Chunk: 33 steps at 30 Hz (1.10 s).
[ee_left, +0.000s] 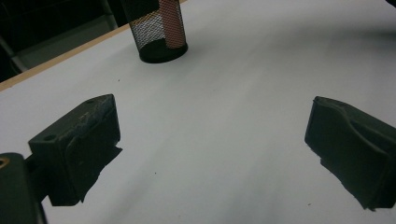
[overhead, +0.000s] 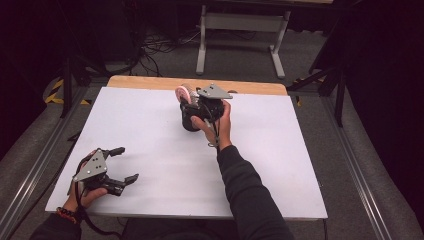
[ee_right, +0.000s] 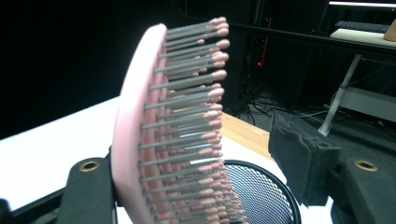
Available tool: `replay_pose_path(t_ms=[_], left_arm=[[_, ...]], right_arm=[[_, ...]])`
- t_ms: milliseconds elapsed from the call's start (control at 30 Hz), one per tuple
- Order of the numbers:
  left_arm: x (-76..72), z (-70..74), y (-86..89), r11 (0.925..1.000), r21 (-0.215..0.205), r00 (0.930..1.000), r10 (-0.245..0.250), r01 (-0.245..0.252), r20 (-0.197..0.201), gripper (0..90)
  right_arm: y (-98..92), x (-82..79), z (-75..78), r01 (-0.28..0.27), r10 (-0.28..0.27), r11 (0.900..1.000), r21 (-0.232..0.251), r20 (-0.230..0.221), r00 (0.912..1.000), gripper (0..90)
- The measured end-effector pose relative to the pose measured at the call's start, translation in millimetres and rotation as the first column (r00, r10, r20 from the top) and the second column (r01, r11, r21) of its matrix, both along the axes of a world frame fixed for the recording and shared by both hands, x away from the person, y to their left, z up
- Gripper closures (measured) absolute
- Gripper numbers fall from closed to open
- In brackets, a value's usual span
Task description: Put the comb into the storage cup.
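The right gripper [overhead: 192, 100] stood at 12 o'clock on the white rectangular table [overhead: 280, 150], its 2 jaws parted and not pressing; the pink oval hairbrush with grey bristles [ee_right: 154, 135] rose between them, its handle down in the black cylindrical mesh holder [ee_right: 261, 196]. The left gripper [overhead: 125, 165] lay at 8 o'clock, jaws wide apart, grasping nothing.
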State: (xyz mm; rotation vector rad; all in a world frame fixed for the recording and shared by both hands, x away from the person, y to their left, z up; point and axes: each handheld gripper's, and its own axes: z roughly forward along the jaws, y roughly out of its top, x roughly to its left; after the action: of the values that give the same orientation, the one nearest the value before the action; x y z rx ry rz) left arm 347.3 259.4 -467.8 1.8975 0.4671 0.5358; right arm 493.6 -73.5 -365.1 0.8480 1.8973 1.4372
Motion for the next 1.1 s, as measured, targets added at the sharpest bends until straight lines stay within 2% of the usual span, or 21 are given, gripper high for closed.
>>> replay_pose_path(t_ms=[433, 767, 1000, 1100], left_arm=[[-2.0, 0.9, -1.8, 1.0000, 0.005, 1.0000, 0.001, -0.001, 0.007, 4.1], [-1.9, 1.1, -2.0, 1.0000, 0.006, 1.0000, 0.001, -0.001, 0.009, 4.1], [-2.1, 2.3, 1.1, 0.9998, -0.016, 0.9998, -0.008, 0.008, 0.019, 4.0], [-2.1, 2.0, 0.2, 0.9999, -0.010, 0.9998, -0.010, 0.010, 0.017, 3.9]], right_arm=[[-0.4, -8.6, 1.4, -0.011, 0.011, 0.997, -0.078, 0.001, 0.9999, 30.4], [-0.8, -13.4, -0.3, -0.025, 0.025, 0.996, -0.089, -0.004, 0.9997, 29.2], [-2.7, -17.1, 6.2, -0.022, 0.024, 0.993, -0.113, 0.019, 0.9995, 28.1], [-1.5, -19.3, 8.5, -0.021, 0.026, 0.989, -0.145, 0.031, 0.9992, 27.3]])
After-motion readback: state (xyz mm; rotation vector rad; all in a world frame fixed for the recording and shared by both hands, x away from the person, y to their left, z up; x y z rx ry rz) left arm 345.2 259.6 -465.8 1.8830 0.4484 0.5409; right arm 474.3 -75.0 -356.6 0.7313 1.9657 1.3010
